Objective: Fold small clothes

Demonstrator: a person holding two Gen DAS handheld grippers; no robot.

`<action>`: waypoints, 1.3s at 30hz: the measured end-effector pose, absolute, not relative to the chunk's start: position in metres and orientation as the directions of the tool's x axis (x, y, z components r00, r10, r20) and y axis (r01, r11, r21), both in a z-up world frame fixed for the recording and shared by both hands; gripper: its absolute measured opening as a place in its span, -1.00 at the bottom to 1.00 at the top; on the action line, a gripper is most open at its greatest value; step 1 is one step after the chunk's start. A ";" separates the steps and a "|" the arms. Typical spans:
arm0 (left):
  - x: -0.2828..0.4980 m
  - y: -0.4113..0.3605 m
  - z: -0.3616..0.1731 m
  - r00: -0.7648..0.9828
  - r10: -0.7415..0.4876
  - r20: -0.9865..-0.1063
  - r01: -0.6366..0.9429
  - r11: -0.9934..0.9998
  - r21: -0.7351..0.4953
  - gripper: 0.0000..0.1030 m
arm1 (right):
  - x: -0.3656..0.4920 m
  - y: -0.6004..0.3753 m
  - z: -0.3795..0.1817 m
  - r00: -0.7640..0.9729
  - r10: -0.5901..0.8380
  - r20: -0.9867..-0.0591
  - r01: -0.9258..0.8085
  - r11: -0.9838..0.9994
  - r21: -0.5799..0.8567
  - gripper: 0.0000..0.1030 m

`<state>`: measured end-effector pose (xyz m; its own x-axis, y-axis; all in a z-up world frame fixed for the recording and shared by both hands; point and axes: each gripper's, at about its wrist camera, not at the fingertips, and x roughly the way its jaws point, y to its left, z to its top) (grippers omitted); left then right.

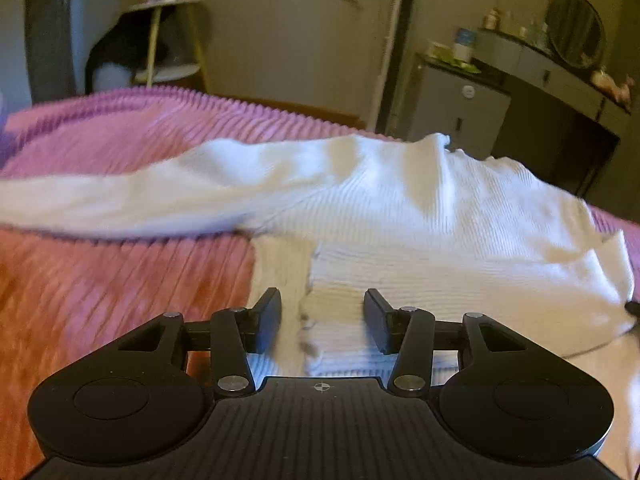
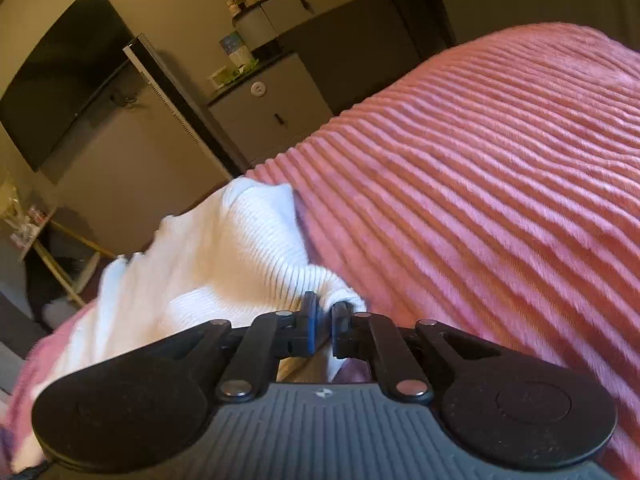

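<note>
Pink ribbed blanket (image 1: 120, 152) covers the bed, dim bedroom behind with a grey cabinet (image 1: 456, 112) and desk. White ribbed knit top (image 1: 400, 208) lies across the blanket, one long sleeve (image 1: 100, 204) stretched out flat to the left, not yet folded in. Lower part of the top looks doubled over itself, a folded layer (image 1: 380, 272) sitting right in front of your left gripper (image 1: 322, 320). Left gripper's jaws stand apart, pads clear of the cloth, folded edge lying between them but not pinched, so you read as let go there. Moving right: your right gripper (image 2: 324, 320) has its jaws nearly together, clamped on a bunched corner of the same white top (image 2: 208, 264) at its right edge, beside bare blanket (image 2: 500, 160). Judgement on progress: roughly partway, one fold laid, left sleeve to bring in, right side in hand and not yet placed, final halving to do. Blur in both views, so exact hem position under the left jaws is unclear.
</note>
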<state>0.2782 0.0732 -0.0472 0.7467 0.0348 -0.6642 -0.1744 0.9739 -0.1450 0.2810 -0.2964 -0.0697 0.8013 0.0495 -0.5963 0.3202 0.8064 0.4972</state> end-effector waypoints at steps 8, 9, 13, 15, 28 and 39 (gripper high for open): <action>0.270 0.074 -0.041 0.744 0.033 -0.667 -0.176 0.973 -0.148 0.04 | 0.248 -0.268 -0.064 0.785 0.219 -0.580 0.151 0.841 0.520 -0.54; 0.269 0.076 -0.040 0.742 0.038 -0.670 -0.180 0.973 -0.145 0.04 | 0.247 -0.266 -0.066 0.775 0.184 -0.605 0.169 0.861 0.479 -0.69; 0.260 0.090 -0.032 0.736 0.080 -0.672 -0.227 0.965 -0.134 0.10 | 0.237 -0.266 -0.058 0.752 -0.075 -0.655 0.338 0.896 0.286 -0.66; 0.252 0.103 -0.030 0.738 0.084 -0.670 -0.247 0.957 -0.152 0.19 | 0.226 -0.268 -0.051 0.764 -0.047 -0.644 0.338 0.879 0.336 -0.63; 0.190 0.135 0.007 0.742 0.023 -0.670 -0.240 0.942 -0.234 0.67 | 0.144 -0.177 -0.031 0.756 0.083 -0.649 0.112 0.961 0.253 -0.60; 0.216 0.252 -0.021 0.732 0.062 -0.679 -0.410 0.835 -0.366 0.54 | 0.143 -0.125 -0.024 0.778 0.173 -0.604 -0.004 0.962 0.271 -0.36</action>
<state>0.2156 0.2525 -0.0206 0.7318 0.0619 -0.6787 -0.4100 0.8355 -0.3659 0.1429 -0.1251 -0.0243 0.7779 0.1734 -0.6040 -0.0039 0.9625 0.2713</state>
